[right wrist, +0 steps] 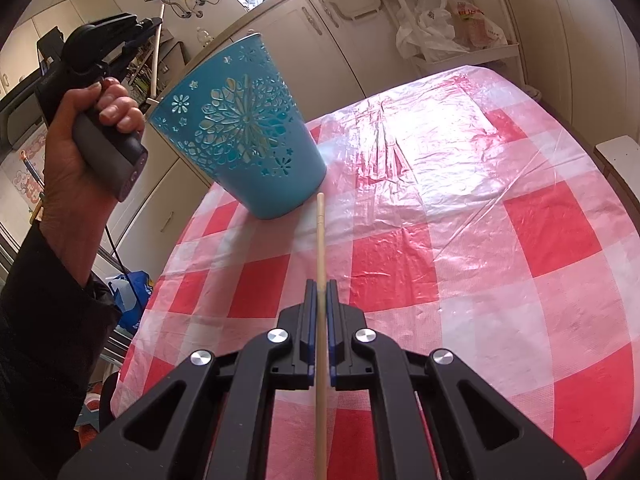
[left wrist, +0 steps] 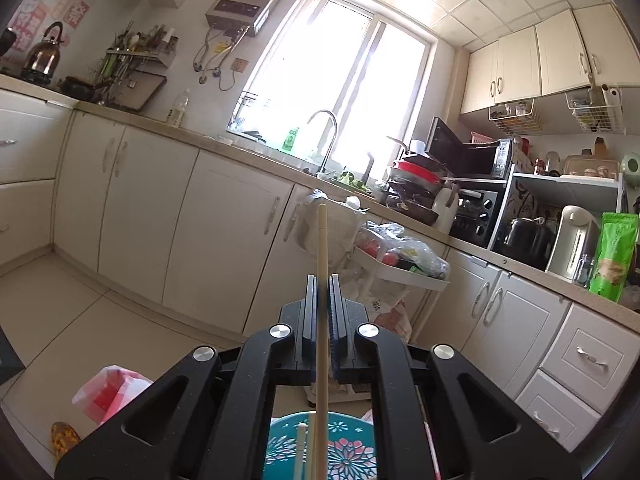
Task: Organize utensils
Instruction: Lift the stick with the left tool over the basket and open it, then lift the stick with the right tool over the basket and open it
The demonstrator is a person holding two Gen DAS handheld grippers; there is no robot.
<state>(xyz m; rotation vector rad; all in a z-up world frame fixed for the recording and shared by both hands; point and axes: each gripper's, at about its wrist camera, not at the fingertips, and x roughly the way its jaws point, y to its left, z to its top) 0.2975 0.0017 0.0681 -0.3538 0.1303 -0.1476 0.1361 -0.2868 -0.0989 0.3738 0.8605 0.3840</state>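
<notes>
Bench [right wrist: 460,240]: covered by red-and-white checked plastic cloth [right wrist: 400,280], wrinkled and glossy. Only item directly on it is a blue perforated bucket [right wrist: 256,140], standing near the far left edge.

Your left cam rides above the blue cup [left wrist: 320,448], close over its rim, facing about level twd the kitchen window [left wrist: 340,80]. Your right cam sits near the same cup [right wrist: 248,132], angled down at the checkered surface [right wrist: 460,220]. Both share the cup & window wall.
</notes>
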